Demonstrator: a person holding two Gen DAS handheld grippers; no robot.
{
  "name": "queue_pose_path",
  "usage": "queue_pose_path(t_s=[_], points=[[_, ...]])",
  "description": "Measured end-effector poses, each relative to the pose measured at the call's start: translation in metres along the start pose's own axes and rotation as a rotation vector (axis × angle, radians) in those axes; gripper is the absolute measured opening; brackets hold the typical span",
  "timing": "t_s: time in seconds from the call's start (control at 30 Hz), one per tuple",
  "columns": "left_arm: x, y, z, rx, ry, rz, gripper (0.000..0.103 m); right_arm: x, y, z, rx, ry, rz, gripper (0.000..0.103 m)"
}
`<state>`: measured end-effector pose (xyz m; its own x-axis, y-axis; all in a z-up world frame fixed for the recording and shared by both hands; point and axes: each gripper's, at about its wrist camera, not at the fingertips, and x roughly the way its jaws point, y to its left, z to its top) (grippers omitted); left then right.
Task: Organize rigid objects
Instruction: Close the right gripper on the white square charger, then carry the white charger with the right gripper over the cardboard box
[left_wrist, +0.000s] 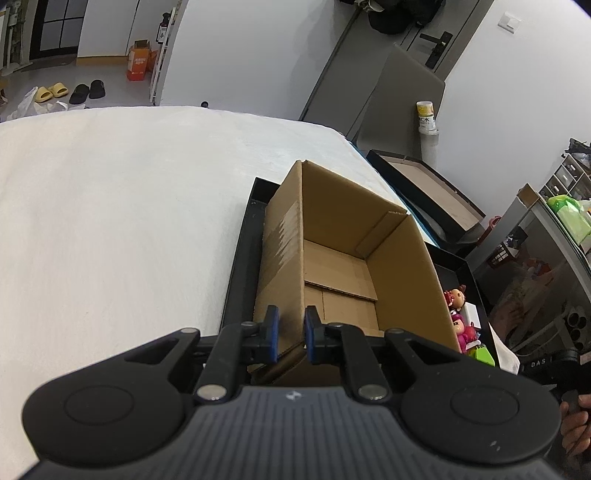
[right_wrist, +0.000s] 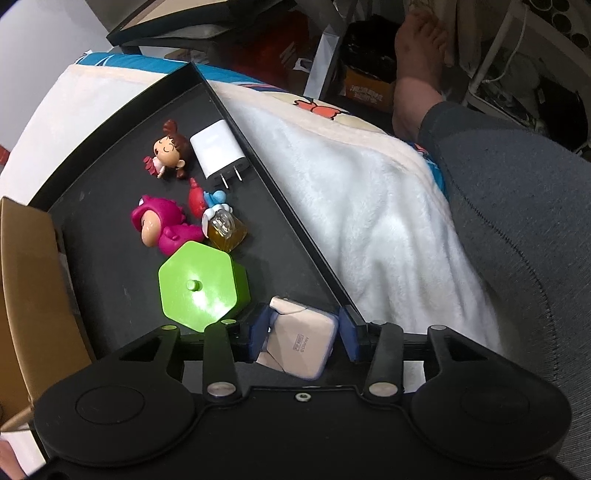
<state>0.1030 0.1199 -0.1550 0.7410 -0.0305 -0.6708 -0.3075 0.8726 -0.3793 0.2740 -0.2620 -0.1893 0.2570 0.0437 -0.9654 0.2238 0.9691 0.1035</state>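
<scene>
The right gripper (right_wrist: 302, 338) has its fingers clamped on a pale square case (right_wrist: 301, 341) at the near corner of the black tray (right_wrist: 110, 236). The left gripper (left_wrist: 291, 334) pinches the cardboard box (left_wrist: 343, 258) wall, fingers together. Farther along the tray lie a green hexagonal box (right_wrist: 201, 290), then toy figures (right_wrist: 166, 229).

Plain brown cardboard box (left_wrist: 332, 258), paler brown on the inner flaps. Matte black tray (right_wrist: 122, 110) under it, with black rim. Bright green hexagonal block (right_wrist: 201, 286), glossy. Magenta-pink figurine (right_wrist: 162, 229) with beige snout. Small doll (right_wrist: 170, 149) with dark brown hair, pale face and pink-red dress. White charger (right_wrist: 214, 147) with silver prongs. Amber-yellow little bottle (right_wrist: 225, 230), transparent. Small red and blue toy (right_wrist: 203, 197). Pale pink case (right_wrist: 303, 341) with lilac edge. Blue pads (right_wrist: 258, 334) on black grippers. White fluffy blanket (right_wrist: 351, 206); blue border with red print.
</scene>
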Motion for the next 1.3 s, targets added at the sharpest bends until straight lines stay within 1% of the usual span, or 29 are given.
queue_pose_path(t_s=[0.2,0.3,0.33,0.53,0.8,1.13,1.3], points=[[-0.001,0.001,0.002,0.008,0.003,-0.012,0.013,0.003,0.0,0.001,0.012,0.042,0.006,0.043],[-0.003,0.005,0.001,0.009,0.008,-0.018,0.013,0.009,0.003,-0.003,0.01,0.091,0.009,0.044],[-0.003,0.005,0.001,0.009,0.009,-0.019,0.013,0.01,0.003,-0.005,0.021,0.1,0.017,0.042],[-0.004,0.007,0.001,0.01,0.009,-0.026,0.013,0.004,0.007,-0.012,0.013,0.07,0.027,0.041],[-0.005,0.007,-0.001,0.021,0.012,-0.029,0.013,-0.024,0.017,-0.012,-0.024,0.024,0.06,0.041],[-0.006,0.007,-0.003,0.023,0.015,-0.035,0.013,-0.061,0.045,-0.005,-0.077,-0.03,0.102,0.041],[-0.006,0.012,-0.003,0.007,0.021,-0.044,0.013,-0.078,0.067,-0.005,-0.119,-0.058,0.123,0.041]])
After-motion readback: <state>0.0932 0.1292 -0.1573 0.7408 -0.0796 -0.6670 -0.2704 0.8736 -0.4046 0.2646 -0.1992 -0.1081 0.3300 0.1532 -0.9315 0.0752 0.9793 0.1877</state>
